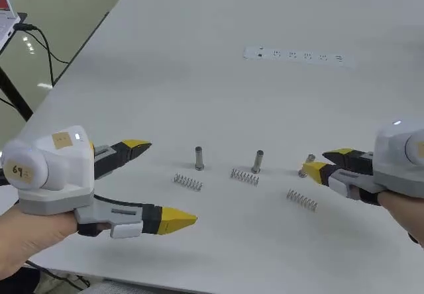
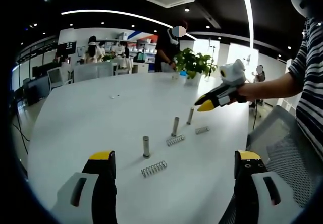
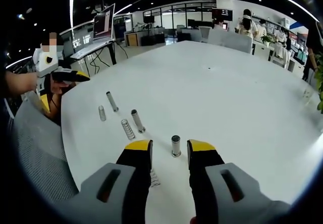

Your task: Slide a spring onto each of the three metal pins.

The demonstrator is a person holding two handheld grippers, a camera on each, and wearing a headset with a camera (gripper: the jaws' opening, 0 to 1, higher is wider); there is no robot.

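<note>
- At the near left of the white desk (image 1: 218,95): the left claw (image 1: 159,185), wide open, with nothing in it.
- Hangs a little above the desk, with the yellow tips pointing toward the row of pins.
- On the desk, in the head view: three metal pins, all standing up in a row, called here the left pin (image 1: 199,158), the middle pin (image 1: 258,161) and the right pin (image 1: 309,163).
- Nothing on any pin.
- Also three springs, all lying flat on the desk.
- Just in front of the left pin: the left spring (image 1: 188,182).
- Just in front of the middle pin: the middle spring (image 1: 244,177).
- Near the right pin, a bit closer to the person: the right spring (image 1: 302,200).
- At the right: the right claw (image 1: 323,161), partly open, with nothing held.
- Sits low by the right pin, yellow tips right next to it.
- In the right gripper view, that pin in line with the gap between the two tips, just past them.
- Cannot tell whether a tip touches the pin.
- Far back on the desk: a white power strip (image 1: 295,55).
</note>
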